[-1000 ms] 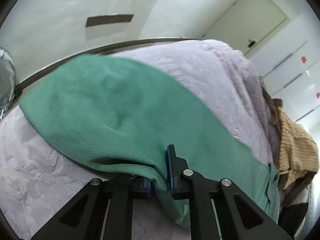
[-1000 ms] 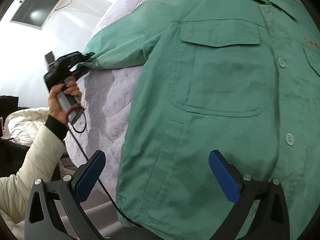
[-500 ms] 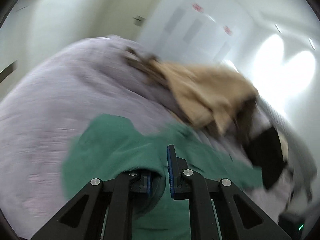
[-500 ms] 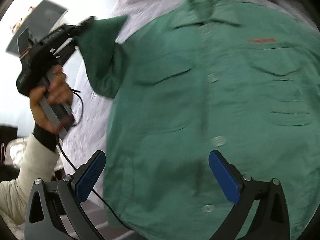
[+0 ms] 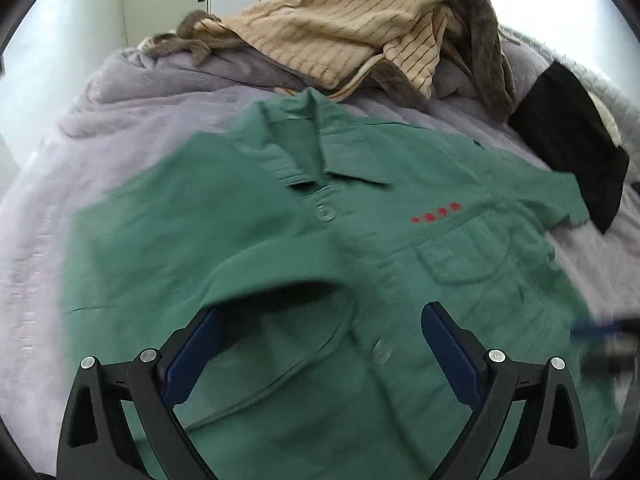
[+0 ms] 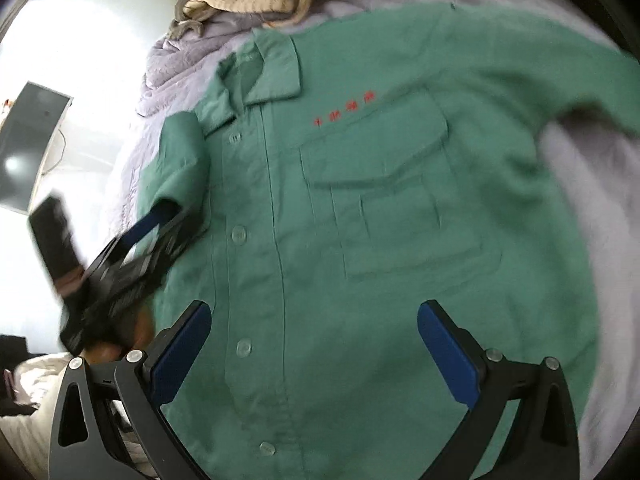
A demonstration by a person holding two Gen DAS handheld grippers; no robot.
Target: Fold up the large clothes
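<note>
A green button-up shirt (image 5: 400, 248) with red lettering lies face up on the lilac blanket (image 5: 120, 128). Its left sleeve (image 5: 280, 268) is folded inward over the shirt's front. My left gripper (image 5: 320, 316) hovers over that sleeve, its jaws opening wide; the cuff lies loose by the left finger and no pad presses on it. In the right wrist view the same shirt (image 6: 360, 200) fills the frame, with the left gripper (image 6: 160, 224) blurred at the folded sleeve (image 6: 180, 160). My right gripper (image 6: 314, 312) stands open above the lower placket, holding nothing.
A beige striped garment (image 5: 352, 28) and a grey-brown one are heaped at the head of the bed. A black cloth (image 5: 568, 148) lies at the right. A dark screen (image 6: 28, 148) hangs on the wall. A person's hand (image 6: 120, 344) holds the left gripper's handle.
The left gripper swung the sleeve from far out at the side over onto the shirt's front, then opened and let it go. The right gripper slid toward the shirt's middle, staying open.
</note>
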